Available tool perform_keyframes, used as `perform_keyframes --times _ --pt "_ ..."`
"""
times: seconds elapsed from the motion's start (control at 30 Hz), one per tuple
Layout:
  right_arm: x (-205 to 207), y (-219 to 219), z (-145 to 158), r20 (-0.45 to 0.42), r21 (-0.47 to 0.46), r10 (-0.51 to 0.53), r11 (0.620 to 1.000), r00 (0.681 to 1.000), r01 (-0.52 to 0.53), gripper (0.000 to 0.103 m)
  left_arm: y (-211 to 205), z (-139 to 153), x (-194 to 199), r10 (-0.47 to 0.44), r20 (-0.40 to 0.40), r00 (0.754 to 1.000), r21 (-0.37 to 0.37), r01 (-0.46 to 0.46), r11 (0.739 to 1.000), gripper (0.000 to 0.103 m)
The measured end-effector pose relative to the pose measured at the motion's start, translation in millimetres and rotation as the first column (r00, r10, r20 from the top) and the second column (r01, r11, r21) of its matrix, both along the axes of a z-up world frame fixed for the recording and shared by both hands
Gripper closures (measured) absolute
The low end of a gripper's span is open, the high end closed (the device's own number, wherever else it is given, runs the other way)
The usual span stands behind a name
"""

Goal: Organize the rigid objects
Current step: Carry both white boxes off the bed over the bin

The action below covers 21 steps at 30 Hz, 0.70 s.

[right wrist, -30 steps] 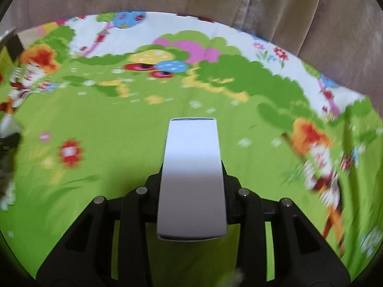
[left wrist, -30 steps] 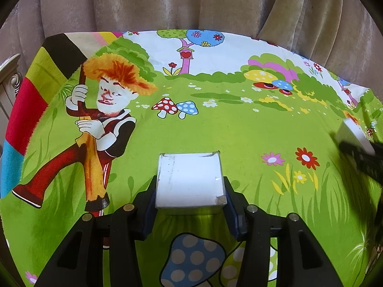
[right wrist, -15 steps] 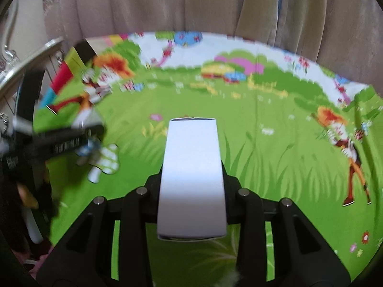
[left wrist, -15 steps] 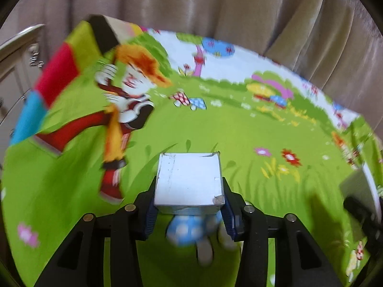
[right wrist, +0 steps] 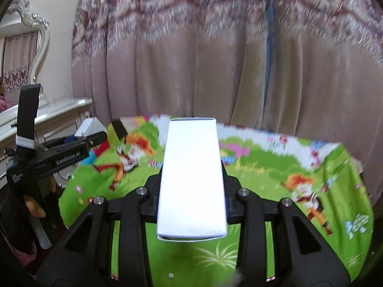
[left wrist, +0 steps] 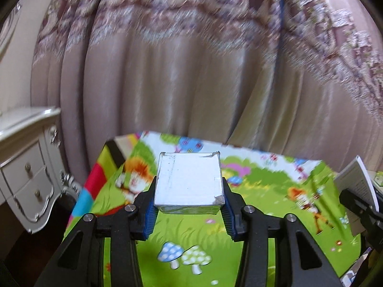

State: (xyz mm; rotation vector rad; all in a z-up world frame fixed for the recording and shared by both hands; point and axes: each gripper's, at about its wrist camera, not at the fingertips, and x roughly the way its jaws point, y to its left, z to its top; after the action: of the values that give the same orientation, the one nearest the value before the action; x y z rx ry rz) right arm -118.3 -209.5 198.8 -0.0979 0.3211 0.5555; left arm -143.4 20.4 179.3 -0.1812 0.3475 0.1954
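My left gripper (left wrist: 189, 205) is shut on a small square white box (left wrist: 189, 181) with scuffed corners, held well above the cartoon mat (left wrist: 263, 186). My right gripper (right wrist: 191, 198) is shut on a long white box (right wrist: 192, 177), also held high above the mat (right wrist: 275, 167). The right gripper and its box show at the right edge of the left wrist view (left wrist: 356, 191). The left gripper with its white box shows at the left of the right wrist view (right wrist: 69, 148).
A bright green cartoon play mat covers the surface below. A pink patterned curtain (left wrist: 203, 71) hangs behind it. A white ornate dresser with drawers (left wrist: 26, 167) stands to the left, with a mirror frame (right wrist: 31, 24) above it.
Both grippers have lifted up and pulled back from the mat with their boxes still held. The views now tilt up toward the curtain, and the mat looks smaller and farther.
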Motion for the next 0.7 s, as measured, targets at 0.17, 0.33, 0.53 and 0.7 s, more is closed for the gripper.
perform_keyframes --times 0.17,0.33,0.53,0.7 --pt "-22.9 -19.9 28.0 0.092 0.026 -0.029 0.999 0.995 0.027 0.063 -27.2 25.5 -11.4 -0.052 0.065 0.997 0.039 0.049 0.998 0.057" --pt "-47.3 -43.5 42.3 0.155 0.052 -0.071 0.997 0.985 0.064 0.063 -55.6 46.3 -29.6 -0.096 0.122 0.988 0.086 0.086 0.993 0.057" --pt "-71.8 -77.8 50.1 0.198 0.073 -0.126 0.991 0.972 0.113 0.063 -91.7 63.1 -47.8 -0.157 0.174 0.972 0.146 0.132 0.980 0.057" --pt "-92.5 -107.8 55.1 0.234 0.087 -0.187 0.981 0.954 0.171 0.063 -124.9 71.5 -57.7 -0.233 0.191 0.954 0.184 0.198 0.963 0.057"
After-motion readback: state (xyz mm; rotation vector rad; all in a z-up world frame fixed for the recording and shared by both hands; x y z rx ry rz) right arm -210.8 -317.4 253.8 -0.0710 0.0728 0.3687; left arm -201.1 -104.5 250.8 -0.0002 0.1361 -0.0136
